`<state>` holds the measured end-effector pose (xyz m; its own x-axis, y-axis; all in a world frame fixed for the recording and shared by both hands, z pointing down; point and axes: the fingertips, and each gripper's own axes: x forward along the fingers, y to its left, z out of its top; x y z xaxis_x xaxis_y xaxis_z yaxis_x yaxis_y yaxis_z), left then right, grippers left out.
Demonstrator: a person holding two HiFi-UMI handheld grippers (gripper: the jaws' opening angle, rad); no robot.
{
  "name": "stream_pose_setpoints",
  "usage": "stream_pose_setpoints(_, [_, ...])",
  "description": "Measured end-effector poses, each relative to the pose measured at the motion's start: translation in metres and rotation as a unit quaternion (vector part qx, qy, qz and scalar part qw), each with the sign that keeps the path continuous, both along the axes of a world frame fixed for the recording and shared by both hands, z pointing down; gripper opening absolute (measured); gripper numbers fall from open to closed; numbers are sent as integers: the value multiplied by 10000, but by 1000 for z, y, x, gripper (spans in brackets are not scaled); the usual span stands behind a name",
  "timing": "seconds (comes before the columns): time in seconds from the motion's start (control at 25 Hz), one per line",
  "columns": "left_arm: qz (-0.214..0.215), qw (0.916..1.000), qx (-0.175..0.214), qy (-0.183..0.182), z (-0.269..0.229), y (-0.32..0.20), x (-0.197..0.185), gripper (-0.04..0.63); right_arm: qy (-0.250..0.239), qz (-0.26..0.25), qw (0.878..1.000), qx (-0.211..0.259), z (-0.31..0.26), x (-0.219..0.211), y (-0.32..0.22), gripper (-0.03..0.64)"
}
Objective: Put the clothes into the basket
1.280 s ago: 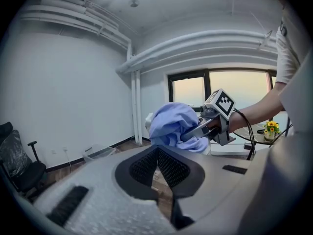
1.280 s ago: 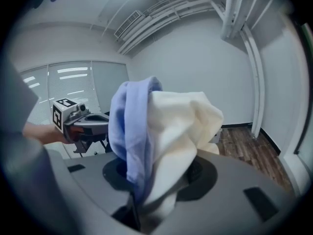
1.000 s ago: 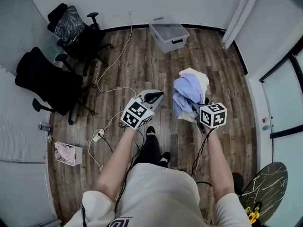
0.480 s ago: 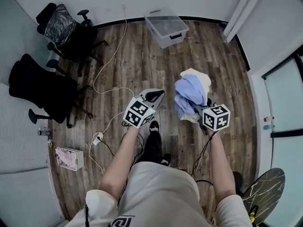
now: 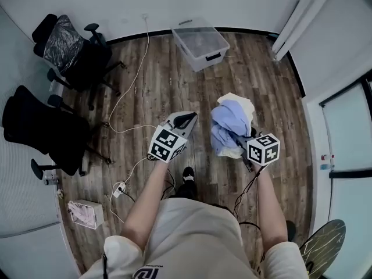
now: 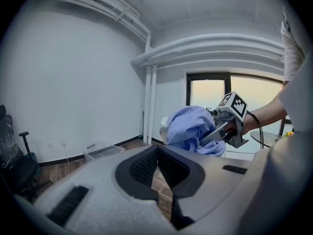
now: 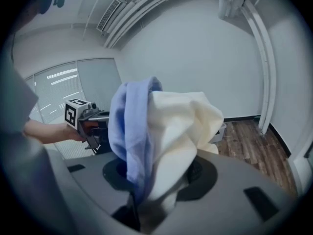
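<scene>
At the far left of the head view, two black office chairs (image 5: 35,127) are seen on the brown wood-plank floor (image 5: 163,80), the farther one with its back wrapped in grey plastic film. A small pale open box (image 5: 99,214) holding pink cloth is set near the lower left wall. A thin white cable (image 5: 136,77) is laid across the planks towards a white power strip (image 5: 120,186). The left gripper (image 5: 192,116) is held out in front of the person, above the floor. In the left gripper view its jaws are seen pressed together at the tips, with nothing caught between them and only planks showing through the gap behind the tips. The translucent rectangular plastic basket (image 5: 208,60) is placed on the floor by the far wall, ahead of both tools and well apart from them. Just right of the left gripper, the bundle of pale blue and cream fabric clothes (image 5: 231,121) is held in the air, clear of the floor and well apart from the basket. It is pinched by the right gripper (image 5: 238,137), whose jaws are closed on its lower folds; in the right gripper view the blue cloth is seen to the left and the cream cloth to the right. A round dark marbled tabletop (image 5: 322,249) is cut off at the lower right corner.
</scene>
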<state>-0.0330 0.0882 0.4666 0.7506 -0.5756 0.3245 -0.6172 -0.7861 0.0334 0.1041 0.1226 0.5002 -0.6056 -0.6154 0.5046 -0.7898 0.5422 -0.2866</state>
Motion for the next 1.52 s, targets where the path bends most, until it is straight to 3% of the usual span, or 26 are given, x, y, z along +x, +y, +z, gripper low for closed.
stream_pose_setpoints(0.32, [-56,10000,10,50,-1,-80,-31,14,45,38,9998,174,-10,-19,-90,178])
stream_pose_setpoints(0.6, [-205,9998,76,-24,0,-142,-45,14,17,-269,9995,156,-2,-32,-155,176])
stream_pose_setpoints(0.84, [122,9998,69,112,7,-200,-32,14,-141,-426,9989,153,7,-34,-238,176])
stream_pose_setpoints(1.52, [-27,9998,0,-187,7,-388,7,14,-152,-712,9973,-3,20,16,-420,176])
